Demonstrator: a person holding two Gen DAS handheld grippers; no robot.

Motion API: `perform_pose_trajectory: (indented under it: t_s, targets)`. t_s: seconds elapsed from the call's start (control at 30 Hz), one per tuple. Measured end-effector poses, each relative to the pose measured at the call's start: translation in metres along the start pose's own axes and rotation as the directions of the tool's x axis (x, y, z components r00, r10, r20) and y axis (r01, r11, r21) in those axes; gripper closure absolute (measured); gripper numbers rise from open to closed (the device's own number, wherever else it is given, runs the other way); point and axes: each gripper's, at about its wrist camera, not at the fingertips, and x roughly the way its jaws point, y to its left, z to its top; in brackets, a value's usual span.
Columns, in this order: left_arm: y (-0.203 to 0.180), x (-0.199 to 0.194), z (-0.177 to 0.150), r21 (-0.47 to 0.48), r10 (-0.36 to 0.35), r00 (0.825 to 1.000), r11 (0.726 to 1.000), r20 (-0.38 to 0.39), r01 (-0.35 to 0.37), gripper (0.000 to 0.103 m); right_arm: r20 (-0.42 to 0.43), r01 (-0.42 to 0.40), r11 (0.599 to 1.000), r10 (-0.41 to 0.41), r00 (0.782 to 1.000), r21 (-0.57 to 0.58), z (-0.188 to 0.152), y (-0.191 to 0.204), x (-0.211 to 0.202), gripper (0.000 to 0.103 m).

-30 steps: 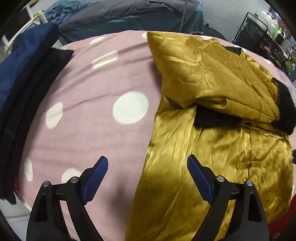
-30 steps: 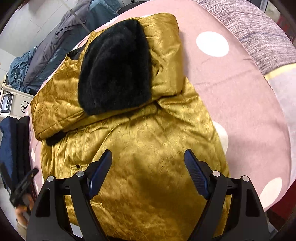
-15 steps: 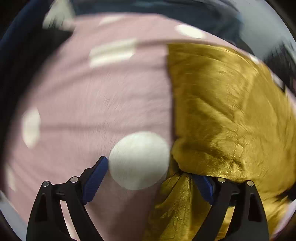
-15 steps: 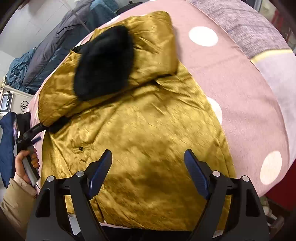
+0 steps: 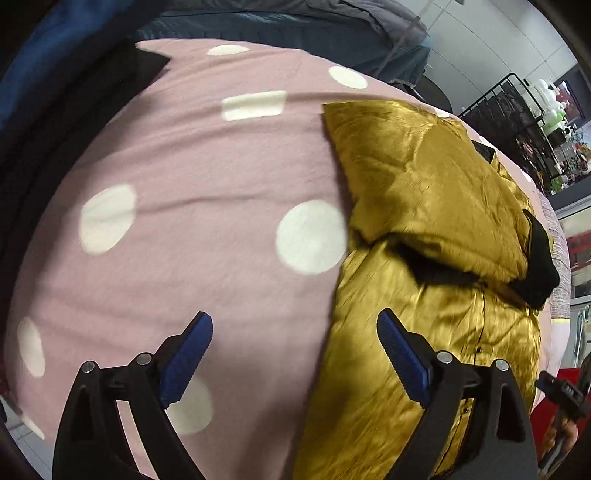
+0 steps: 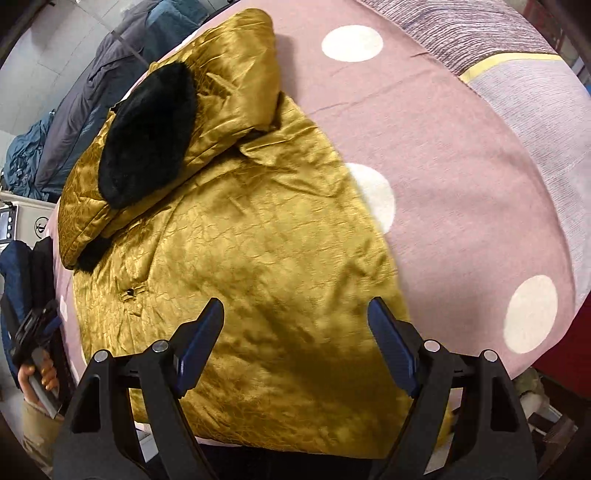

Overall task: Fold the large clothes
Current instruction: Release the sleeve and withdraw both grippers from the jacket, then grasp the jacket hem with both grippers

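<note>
A shiny gold padded jacket lies folded on a pink spotted blanket; its hood with black fur lining is turned down over the body. The right gripper hovers open above the jacket's near hem, nothing between its blue pads. In the left wrist view the jacket fills the right half, with the blanket to its left. The left gripper stands open above the jacket's left edge, one pad over the blanket, the other over the gold fabric. The left gripper also shows at the far left, held by a hand.
Dark blue and black folded clothes lie along the blanket's left side. Grey and teal bedding is piled behind it. A black wire rack stands at the back right. A grey striped cover borders the blanket's far right.
The left gripper swung in toward the hood's left corner, then drew back toward the near left edge of the jacket. The right gripper shifted slightly toward the jacket's right side. Both stayed open.
</note>
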Motion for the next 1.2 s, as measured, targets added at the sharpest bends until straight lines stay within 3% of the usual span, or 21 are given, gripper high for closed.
perform_pose_trajectory:
  t_s: [0.13,0.27,0.37,0.53,0.57,0.6,0.63,0.7,0.8,0.87,1.03,1.2]
  targets:
    - [0.025,-0.005,-0.031,-0.018,0.021,1.000,1.000,-0.019,-0.021,0.014,-0.022,0.024,1.000,-0.023,0.999,0.005,-0.001,-0.025,-0.003,0.023]
    - [0.028,-0.002,-0.064,0.003,0.028,0.999,1.000,-0.047,-0.028,0.014,-0.085,-0.010,0.999,0.013,0.996,0.031,-0.016,-0.043,0.006,0.023]
    - [0.020,0.009,-0.082,0.005,-0.025,0.994,1.000,-0.109,0.026,0.015,-0.145,-0.014,1.000,0.014,0.989,-0.004,-0.032,-0.042,0.019,0.023]
    - [-0.004,0.029,-0.111,0.025,-0.088,0.973,0.995,-0.213,0.095,0.017,-0.199,-0.028,0.998,0.017,0.980,-0.055,-0.056,-0.038,0.029,0.023]
    - [-0.009,0.034,-0.117,0.038,-0.088,0.966,0.994,-0.244,0.100,0.019,-0.204,-0.034,0.997,0.019,0.979,-0.070,-0.060,-0.036,0.030,0.023]
    - [-0.014,0.040,-0.122,0.054,-0.085,0.958,0.993,-0.276,0.103,0.029,-0.204,-0.037,0.995,0.018,0.979,-0.089,-0.062,-0.034,0.030,0.024]
    - [-0.019,0.048,-0.129,0.072,-0.073,0.945,0.992,-0.317,0.101,0.035,-0.205,-0.037,0.993,0.014,0.979,-0.109,-0.064,-0.031,0.030,0.030]
    - [-0.026,0.049,-0.135,0.118,-0.028,0.952,0.991,-0.304,0.067,0.039,-0.220,-0.036,0.991,0.007,0.975,-0.131,-0.067,-0.030,0.031,0.045]
    - [-0.032,0.045,-0.132,0.148,-0.024,0.950,0.986,-0.310,0.073,0.077,-0.232,-0.043,0.992,0.015,0.973,-0.115,-0.066,-0.035,0.029,0.074]
    - [-0.034,0.041,-0.127,0.131,-0.048,0.949,0.987,-0.313,0.093,0.089,-0.231,-0.060,0.993,0.034,0.972,-0.106,-0.063,-0.038,0.025,0.084]
    - [-0.049,0.019,-0.122,0.227,-0.037,0.959,0.968,-0.282,0.104,0.094,-0.213,-0.087,0.981,0.050,0.976,-0.171,-0.062,-0.024,0.007,0.091]
    - [-0.050,0.005,-0.132,0.301,-0.011,0.961,0.948,-0.278,0.098,0.095,-0.263,-0.127,0.981,0.085,0.961,-0.147,-0.082,-0.026,0.005,0.092]
